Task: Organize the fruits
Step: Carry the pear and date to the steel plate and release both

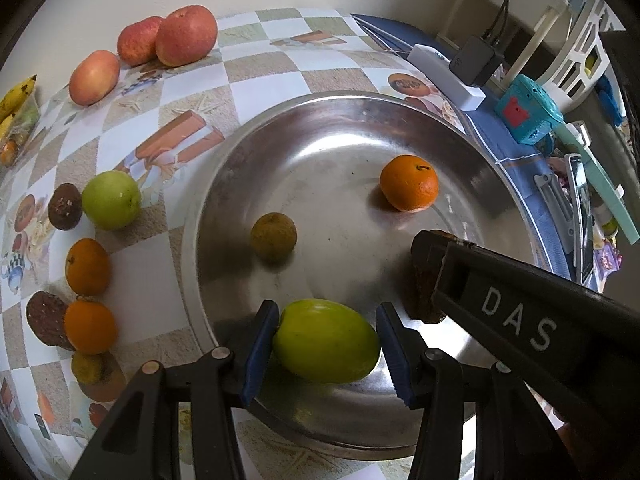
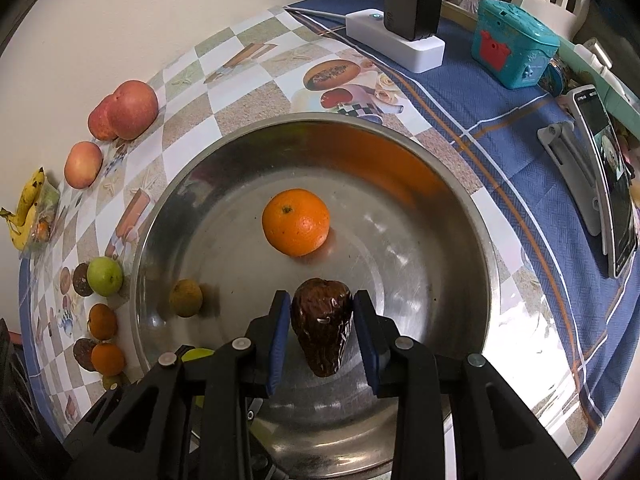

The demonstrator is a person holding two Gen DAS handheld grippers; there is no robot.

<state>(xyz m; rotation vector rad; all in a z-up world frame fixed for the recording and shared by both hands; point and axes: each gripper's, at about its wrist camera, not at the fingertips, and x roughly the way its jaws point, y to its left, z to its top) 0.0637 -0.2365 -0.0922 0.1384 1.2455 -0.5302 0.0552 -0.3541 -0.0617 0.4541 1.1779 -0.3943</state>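
1. The left gripper (image 1: 326, 346) hangs low over the near side of the wide, shallow stainless-steel bowl (image 1: 224, 184), its blue-padded fingers (image 1: 262, 350) either side of an oval yellow-green fruit (image 1: 325, 340). The left pad touches the fruit; a thin gap shows at the right pad, so whether it is truly clamped cannot be told.
2. The right gripper (image 2: 322, 330) brackets a dark brown, wrinkled, heart-shaped fruit (image 2: 322, 326) above the bowl floor, with slim gaps at both pads; a firm grip cannot be confirmed.
3. Inside the bowl lie a round orange (image 2: 296, 222) near the middle and a small dull olive-brown fruit (image 2: 185, 297) towards the left wall, well apart.
4. On the checked tablecloth (image 1: 260, 76) left of the bowl sit a round green fruit (image 1: 111, 200) touching a small brown one (image 1: 65, 207), and two small oranges (image 1: 88, 267).
5. Three red apples (image 1: 186, 35) line the wall, with bananas (image 2: 28, 200) further left.
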